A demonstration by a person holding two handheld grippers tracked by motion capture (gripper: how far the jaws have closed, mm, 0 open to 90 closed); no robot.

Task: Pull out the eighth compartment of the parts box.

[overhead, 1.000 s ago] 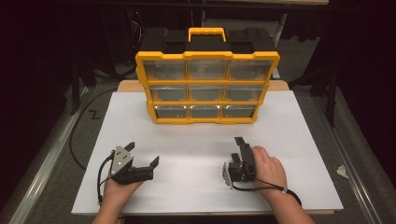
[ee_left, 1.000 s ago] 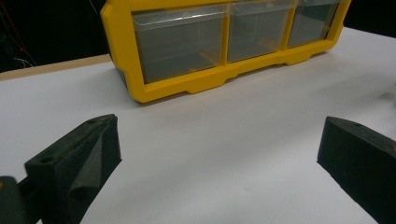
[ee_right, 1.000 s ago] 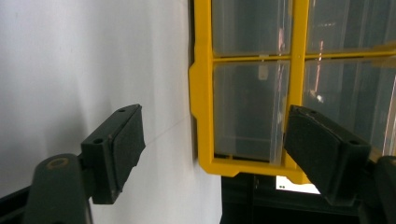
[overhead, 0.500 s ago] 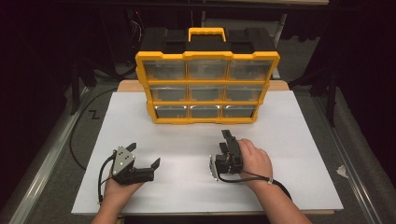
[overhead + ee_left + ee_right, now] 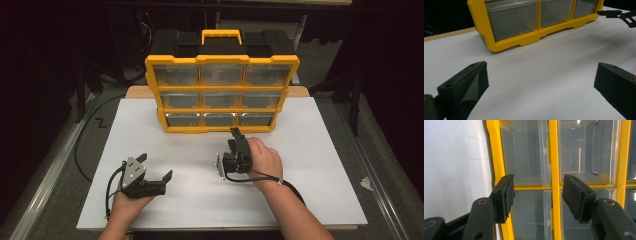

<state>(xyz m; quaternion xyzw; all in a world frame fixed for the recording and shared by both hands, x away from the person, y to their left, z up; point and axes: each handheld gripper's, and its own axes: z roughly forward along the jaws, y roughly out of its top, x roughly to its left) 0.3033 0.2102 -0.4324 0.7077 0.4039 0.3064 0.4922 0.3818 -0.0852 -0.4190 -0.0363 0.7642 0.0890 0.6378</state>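
A person's right gripper closed in on a yellow drawer cabinet standing upright at the far side of a white table, while the left gripper rested low on the near left, well apart from the cabinet. The right gripper, turned on its side and pointing at the bottom row, hovered just in front of the middle drawer. Its jaws, which had just been narrowing, stood partly apart with nothing between them; the right gripper view showed the pads bracketing a yellow divider between two clear drawers, not yet touching the cabinet. The left gripper's jaws gaped wide over bare tabletop and held nothing.

The risk from here appeared to lie in the aim. If the jaws closed where they were lined up, they would likely pinch the frame's divider rather than a drawer's front lip, and a pull would then drag the whole cabinet forward across the smooth table instead of sliding a drawer out. With the left gripper far off and not bracing the cabinet, even a clean grip on a stiff drawer could tip or shift the unit. The clear drawer fronts also looked slick, so a shallow bite might slip off.
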